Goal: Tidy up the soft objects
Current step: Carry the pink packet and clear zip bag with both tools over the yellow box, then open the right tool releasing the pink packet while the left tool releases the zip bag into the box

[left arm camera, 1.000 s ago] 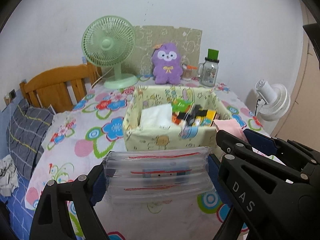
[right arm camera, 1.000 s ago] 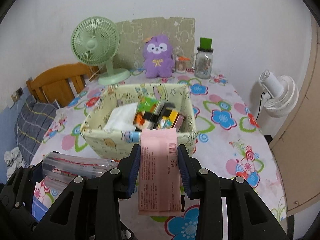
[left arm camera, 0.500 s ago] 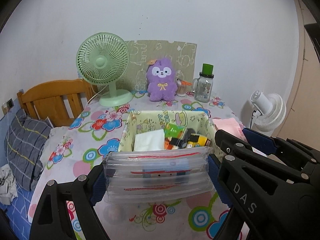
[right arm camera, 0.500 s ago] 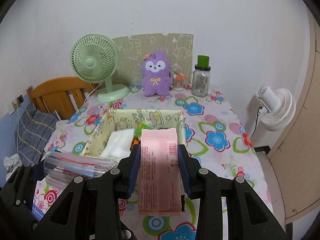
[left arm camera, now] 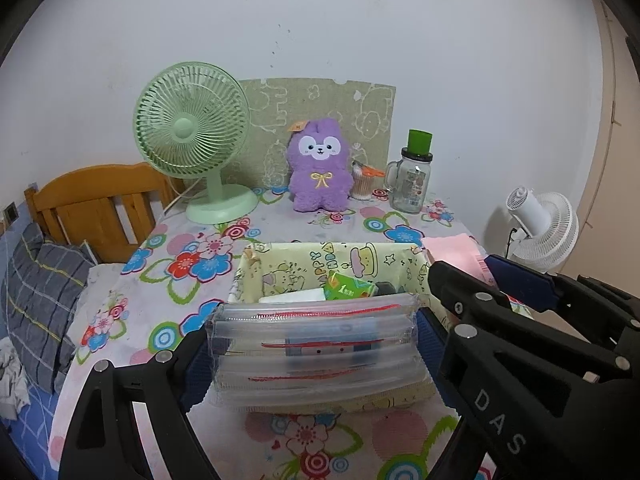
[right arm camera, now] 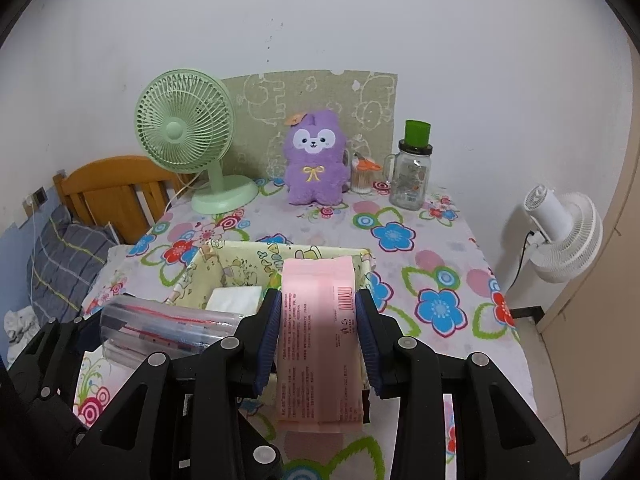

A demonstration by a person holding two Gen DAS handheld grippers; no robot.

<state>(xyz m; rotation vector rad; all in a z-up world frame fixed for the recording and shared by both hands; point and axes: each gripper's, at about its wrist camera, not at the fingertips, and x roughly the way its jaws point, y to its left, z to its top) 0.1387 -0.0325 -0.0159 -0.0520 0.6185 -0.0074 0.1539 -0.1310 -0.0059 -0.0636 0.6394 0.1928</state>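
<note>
Left wrist view. Left gripper (left arm camera: pixel 314 346) jaws pinching a clear pouch (left arm camera: pixel 314 344) by its two ends, pouch held crosswise between them, red zip lines and a dark pen-like shape showing inside. Just beyond the jaws: yellow cloth box (left arm camera: pixel 340 264) on the bench (left arm camera: pixel 192 256), flower-print cover. In the box, past the pouch's top edge: white tissue pack (left arm camera: pixel 292 298), green packet (left arm camera: pixel 348 288), something dark beside it, too hidden to tell. Right of the jaws: right gripper (left arm camera: pixel 464 264), pink pack (left arm camera: pixel 452 250) showing at its tip. Far beyond the jaws, at the bench's back edge: green fan (left arm camera: pixel 192 136) to the left, purple plush (left arm camera: pixel 318 166) straight ahead, glass jar (left arm camera: pixel 412 178) with green lid to the right, small cup of swabs (left arm camera: pixel 362 184) between plush and jar. Printed board (left arm camera: pixel 320 120) leaning on the wall behind them. White fan (left arm camera: pixel 540 224) off the bench, far right. Wooden headboard (left arm camera: pixel 96 196) and grey checked pillow (left arm camera: pixel 36 292) far left.

Right wrist view. Right gripper (right arm camera: pixel 316 332) jaws pressed on the pink pack (right arm camera: pixel 318 340), pack lengthwise between them, barcode on its right side, far end reaching over the cloth box (right arm camera: pixel 224 268). Tissue pack (right arm camera: pixel 234 300) in the box, just left of the jaws. Left gripper (right arm camera: pixel 156 328) to the left, clear pouch (right arm camera: pixel 160 326) in its jaws. Green fan (right arm camera: pixel 184 124), plush (right arm camera: pixel 316 160), jar (right arm camera: pixel 412 176) beyond the jaws at the back; white fan (right arm camera: pixel 560 232) far right.
</note>
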